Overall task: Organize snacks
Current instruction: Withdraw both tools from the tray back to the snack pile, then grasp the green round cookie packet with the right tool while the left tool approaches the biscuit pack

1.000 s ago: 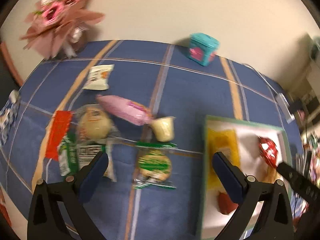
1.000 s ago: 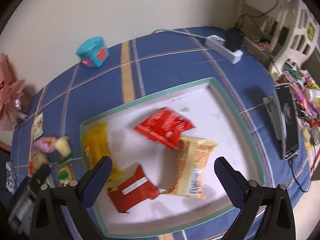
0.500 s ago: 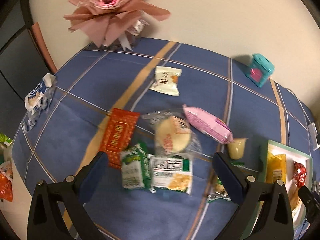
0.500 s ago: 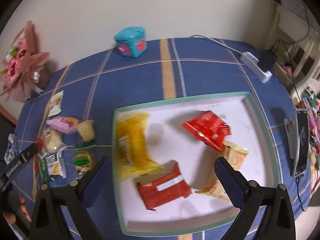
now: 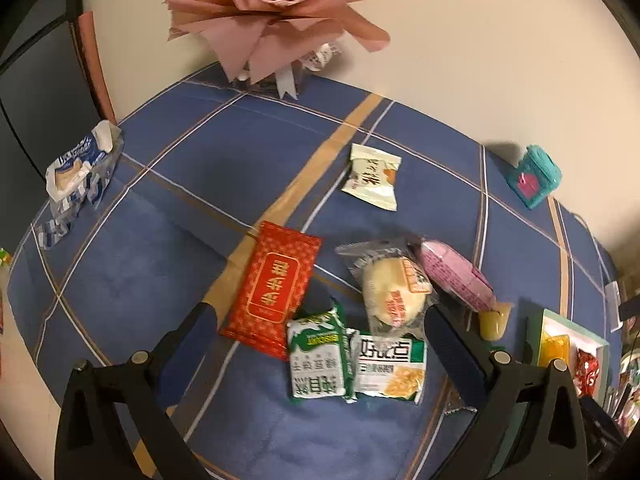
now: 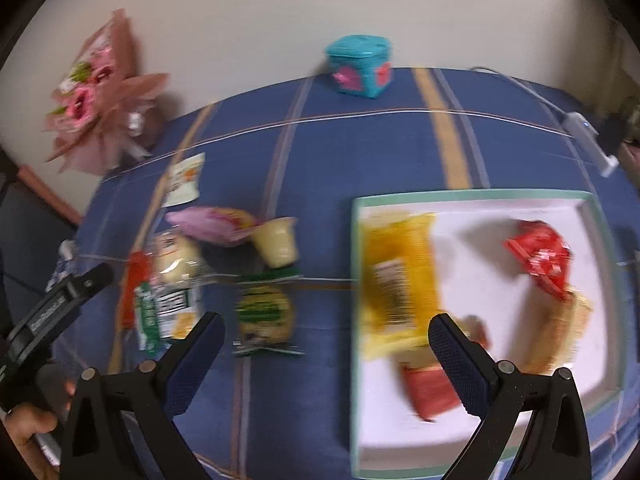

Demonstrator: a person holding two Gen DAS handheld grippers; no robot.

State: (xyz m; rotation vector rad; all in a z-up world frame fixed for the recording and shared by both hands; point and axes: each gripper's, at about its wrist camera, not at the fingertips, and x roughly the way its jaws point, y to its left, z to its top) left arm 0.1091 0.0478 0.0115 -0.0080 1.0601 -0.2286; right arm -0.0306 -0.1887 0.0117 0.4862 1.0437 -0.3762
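My left gripper is open and empty above a cluster of snacks: a red packet, a green biscuit pack, a white cracker pack, a wrapped bun, a pink packet and a jelly cup. A white candy pack lies farther back. My right gripper is open and empty, between the snack cluster and the white tray, which holds a yellow bag, a red bag and other packets. A green round snack lies just ahead of it.
A pink flower bouquet stands at the back by the wall. A teal box sits at the back right. A torn blue and white wrapper lies at the table's left edge. A power strip lies at the far right.
My left gripper has swung left and closer to the snack cluster, away from the tray. My right gripper has swung left, from over the tray to its left edge.
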